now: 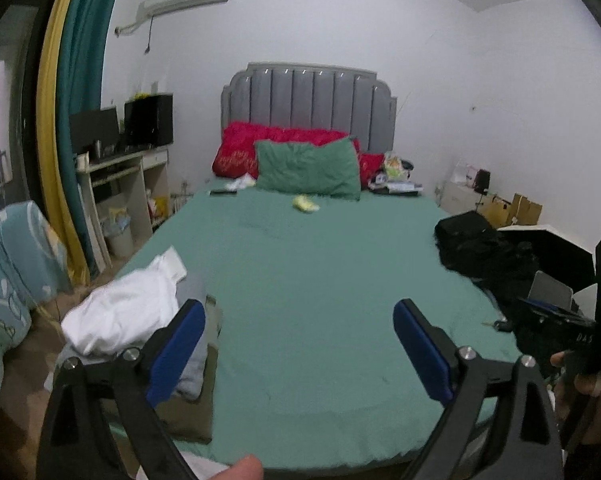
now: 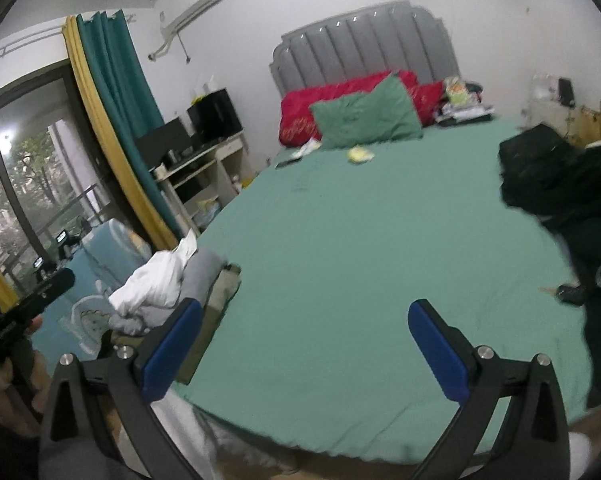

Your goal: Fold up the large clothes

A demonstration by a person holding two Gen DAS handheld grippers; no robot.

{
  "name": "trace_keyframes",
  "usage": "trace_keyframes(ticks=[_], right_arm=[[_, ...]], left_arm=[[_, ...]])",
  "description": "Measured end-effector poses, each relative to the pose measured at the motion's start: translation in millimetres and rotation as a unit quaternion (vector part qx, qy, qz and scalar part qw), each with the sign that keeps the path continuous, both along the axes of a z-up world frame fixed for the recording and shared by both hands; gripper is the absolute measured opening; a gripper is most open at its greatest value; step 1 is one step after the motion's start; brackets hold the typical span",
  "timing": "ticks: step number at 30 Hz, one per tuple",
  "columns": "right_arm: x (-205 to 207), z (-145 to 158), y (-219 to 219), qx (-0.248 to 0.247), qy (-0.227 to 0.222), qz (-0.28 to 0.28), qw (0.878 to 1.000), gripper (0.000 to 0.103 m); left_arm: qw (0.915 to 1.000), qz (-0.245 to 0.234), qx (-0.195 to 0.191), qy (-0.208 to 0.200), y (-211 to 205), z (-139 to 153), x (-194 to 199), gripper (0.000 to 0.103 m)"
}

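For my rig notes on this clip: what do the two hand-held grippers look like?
Both match. The left hand-held gripper has two black angular fingers, blue rectangular pads and silver round bolts at the pivots. The right hand-held gripper is built the same; from the left camera its black body shows a small green light, a thin black cable loop and faint pale lettering.

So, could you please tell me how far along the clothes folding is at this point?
Done: a stack of folded clothes, white on top, sits at the bed's left edge. In hand: nothing; the left tongs and right tongs are both open and empty over bare sheet. Left: the black clothes pile on the right side looks unfolded.
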State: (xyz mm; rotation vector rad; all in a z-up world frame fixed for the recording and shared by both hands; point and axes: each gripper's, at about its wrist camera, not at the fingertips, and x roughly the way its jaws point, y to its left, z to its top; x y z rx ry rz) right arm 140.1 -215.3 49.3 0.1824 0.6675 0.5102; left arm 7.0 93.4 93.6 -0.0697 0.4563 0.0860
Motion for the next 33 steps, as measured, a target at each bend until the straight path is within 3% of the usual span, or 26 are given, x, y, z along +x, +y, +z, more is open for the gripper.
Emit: trace_keyframes(ticks=[11, 20, 27, 33], right_arm=[[-27, 57, -44, -0.012, -0.062, -0.028, 0.998, 0.102], [-64, 102, -64, -0.027, -0.130, -0.049, 0.990, 0.102], [-97, 133, -61, -0.034, -0.188, -0.046, 0.981, 0.102], [-103, 138, -52, -0.031, -0.196, -0.043, 0.979, 0.103]], left_arm=[[0.9977, -0.011, 0.021, -0.064, -34, 51, -19, 0.099], [0.9884, 0.002, 0.049, -0.144, -50, 80, -57, 0.103], [0.9852, 0.014, 0.034, -0.167, -42, 92, -79, 0.103], [0.9866, 0.032, 0.012, -0.160, -21, 84, -86, 0.103]])
